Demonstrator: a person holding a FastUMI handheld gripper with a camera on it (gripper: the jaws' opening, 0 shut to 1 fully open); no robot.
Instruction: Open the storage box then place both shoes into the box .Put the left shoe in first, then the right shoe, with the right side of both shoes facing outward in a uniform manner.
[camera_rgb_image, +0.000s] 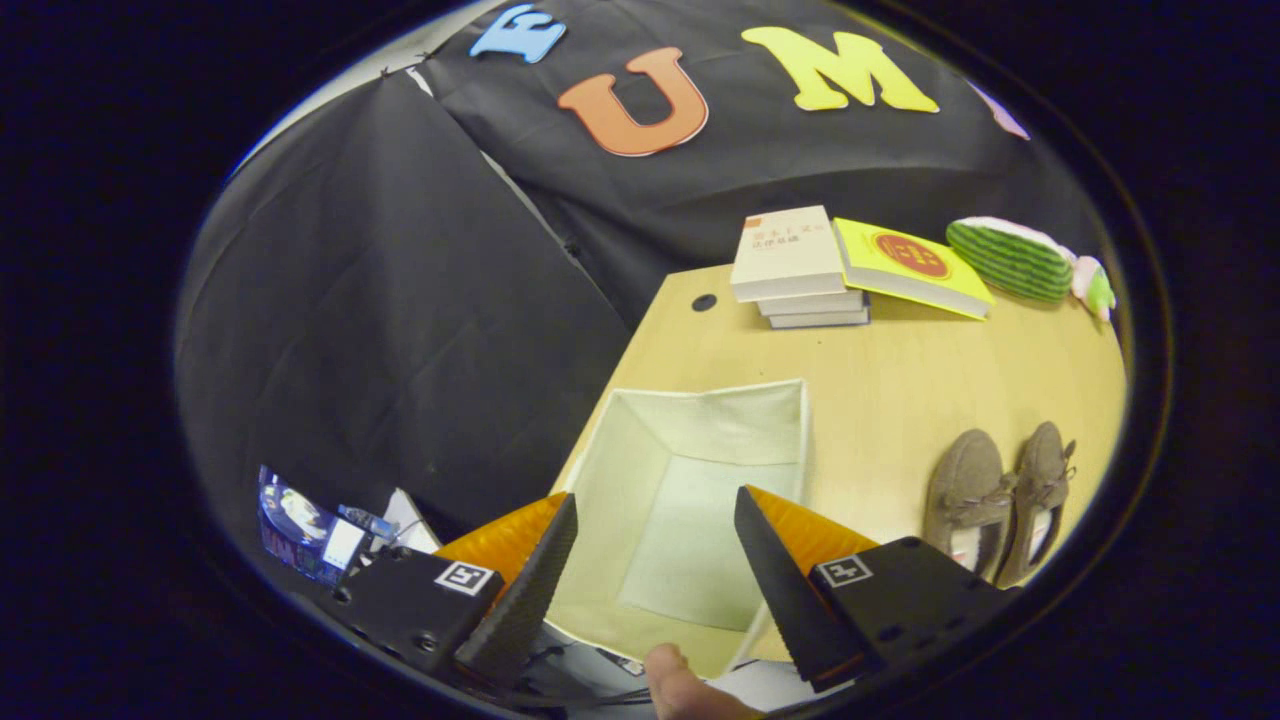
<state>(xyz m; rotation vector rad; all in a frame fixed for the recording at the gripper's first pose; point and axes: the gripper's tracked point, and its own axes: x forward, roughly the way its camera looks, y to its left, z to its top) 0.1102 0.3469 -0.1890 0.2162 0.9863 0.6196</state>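
A cream fabric storage box (700, 412) stands open on the wooden table (900, 370), its inside bare. My gripper (655, 510) hangs above the box's near part with its fingers open and nothing between them. Two brown moccasin shoes (1003, 497) lie side by side on the table to the right of the box, toes pointing away from me. A fingertip of a person's hand (675, 680) shows just below the box's near rim, between the fingers.
A stack of books (795, 268) and a yellow book (910, 265) lie at the table's far side, with a green striped plush toy (1015, 258) to their right. A small dark hole (704, 302) marks the tabletop. Clutter (315, 535) sits off the table's left edge.
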